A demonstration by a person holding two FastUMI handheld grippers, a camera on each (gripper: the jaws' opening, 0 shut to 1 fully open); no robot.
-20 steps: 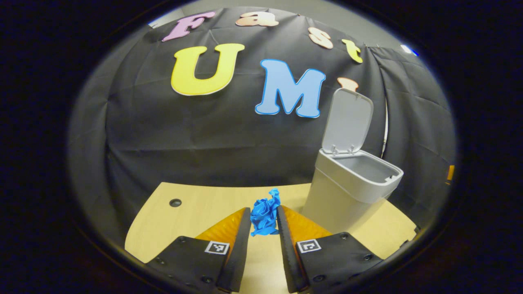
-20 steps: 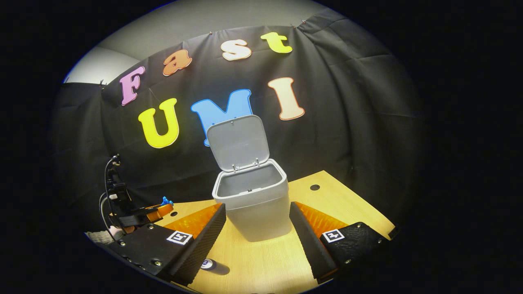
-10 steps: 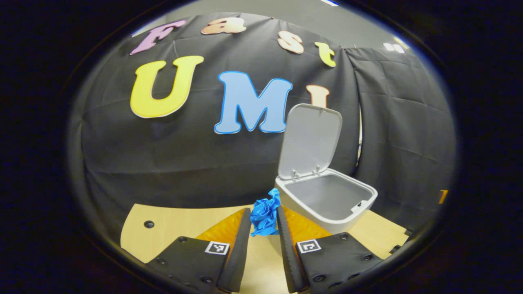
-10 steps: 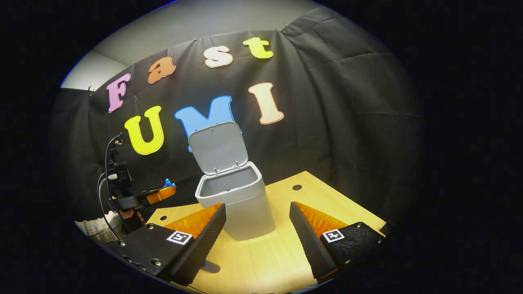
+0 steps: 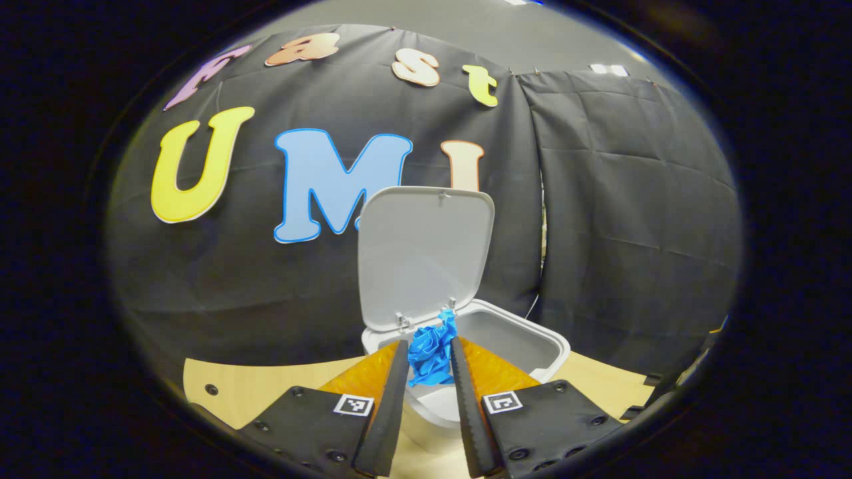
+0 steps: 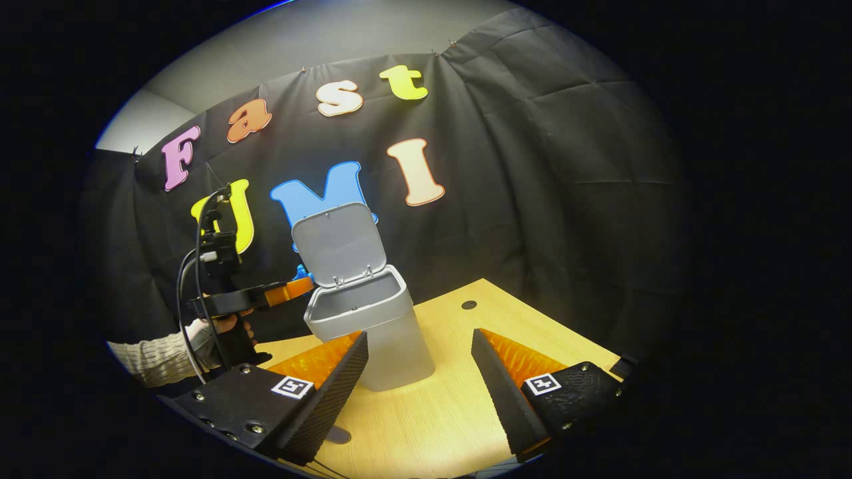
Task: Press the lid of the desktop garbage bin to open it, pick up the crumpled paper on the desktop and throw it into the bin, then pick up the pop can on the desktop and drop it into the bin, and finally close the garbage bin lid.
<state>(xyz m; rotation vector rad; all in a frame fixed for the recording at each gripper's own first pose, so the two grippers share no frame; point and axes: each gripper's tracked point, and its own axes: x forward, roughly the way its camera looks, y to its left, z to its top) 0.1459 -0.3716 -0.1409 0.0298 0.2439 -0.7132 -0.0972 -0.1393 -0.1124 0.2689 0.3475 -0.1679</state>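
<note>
Black cloth walls close off the booth behind a pale wooden bench (image 6: 426, 412), and on that bench stands the grey garbage bin (image 6: 383, 332) with its lid (image 5: 426, 256) swung up and back on the far hinge, mouth open.

The left gripper (image 5: 429, 356) has its jaws clamped on the crumpled paper (image 5: 432, 347), a blue wad pinched between both fingers. In the left gripper view the wad sits in front of the bin's near rim, with the open cavity just beyond and below it and the raised lid straight ahead. In the right gripper view the left gripper (image 6: 297, 285) reaches in from the bin's left side, level with the rim, the paper (image 6: 303, 271) touching or nearly touching the lid's edge; whether it is past the rim I cannot tell.

The right gripper (image 6: 419, 362) hangs low over the bench, jaws wide apart and holding nothing, the bin ahead and slightly left.

My judgement: the release turns on carrying the wad a little further forward over the opening, short of the lid.
</note>
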